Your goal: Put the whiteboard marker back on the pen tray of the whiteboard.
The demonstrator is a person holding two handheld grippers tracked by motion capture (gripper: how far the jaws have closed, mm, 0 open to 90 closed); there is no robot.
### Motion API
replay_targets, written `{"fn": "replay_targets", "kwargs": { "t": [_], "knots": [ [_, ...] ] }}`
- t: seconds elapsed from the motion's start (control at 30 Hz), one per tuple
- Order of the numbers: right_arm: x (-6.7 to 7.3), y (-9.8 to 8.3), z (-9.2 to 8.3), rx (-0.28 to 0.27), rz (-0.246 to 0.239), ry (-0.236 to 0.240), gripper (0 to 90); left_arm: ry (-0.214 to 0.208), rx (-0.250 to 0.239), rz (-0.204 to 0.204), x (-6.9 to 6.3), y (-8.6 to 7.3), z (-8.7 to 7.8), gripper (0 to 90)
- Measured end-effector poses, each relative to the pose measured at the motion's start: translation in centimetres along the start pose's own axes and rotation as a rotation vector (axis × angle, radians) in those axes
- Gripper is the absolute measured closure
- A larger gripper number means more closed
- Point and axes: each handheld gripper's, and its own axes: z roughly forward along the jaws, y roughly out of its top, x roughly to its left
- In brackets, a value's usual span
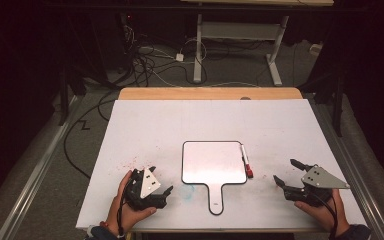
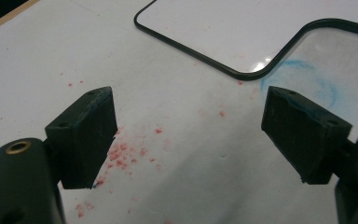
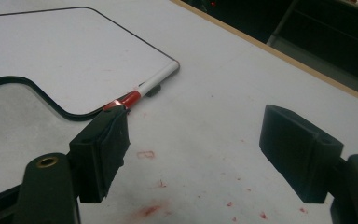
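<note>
We hold a gripper in each hand over a white table [image 1: 145, 125]. A paddle-shaped whiteboard [image 1: 214, 162] lies flat near the middle of the front half, its short handle pointing toward us. A marker [image 1: 246, 160] with a white barrel and a red cap lies along the board's right edge, touching or just beside the black rim; its red end is the nearer one.

Our right gripper [image 1: 286, 171] sits low over the table to the right of the board, jaws spread wide with nothing between them. In the right gripper view [image 3: 193, 149] the marker [image 3: 150, 86] lies ahead of the left jaw, its red cap showing just past that jaw's tip; we cannot tell whether the tip touches the cap. The board [image 3: 65, 56] spreads out beyond to the left. Red smudges dot the bare table between the jaws.

Our left gripper [image 1: 161, 184] rests near the front edge, left of the board's handle, and is released too. In the left gripper view [image 2: 189, 135] its jaws stand well apart over bare table [image 2: 177, 154] speckled with red flecks. The rounded corner of the board [image 2: 242, 37] lies ahead, and a faint blue smear [image 2: 307, 79] marks the table beside the handle.
</note>
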Motion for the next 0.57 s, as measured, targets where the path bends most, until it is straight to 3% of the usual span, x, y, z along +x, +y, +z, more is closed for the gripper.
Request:
{"fn": "replay_targets", "kwargs": {
  "t": [0.57],
  "knots": [
    [0.19,0.07,0.22,-0.007,-0.035,-0.021,23.9,0.008,0.002,-0.006,0.18,0.00,0.42,17.1]
  ]
}}
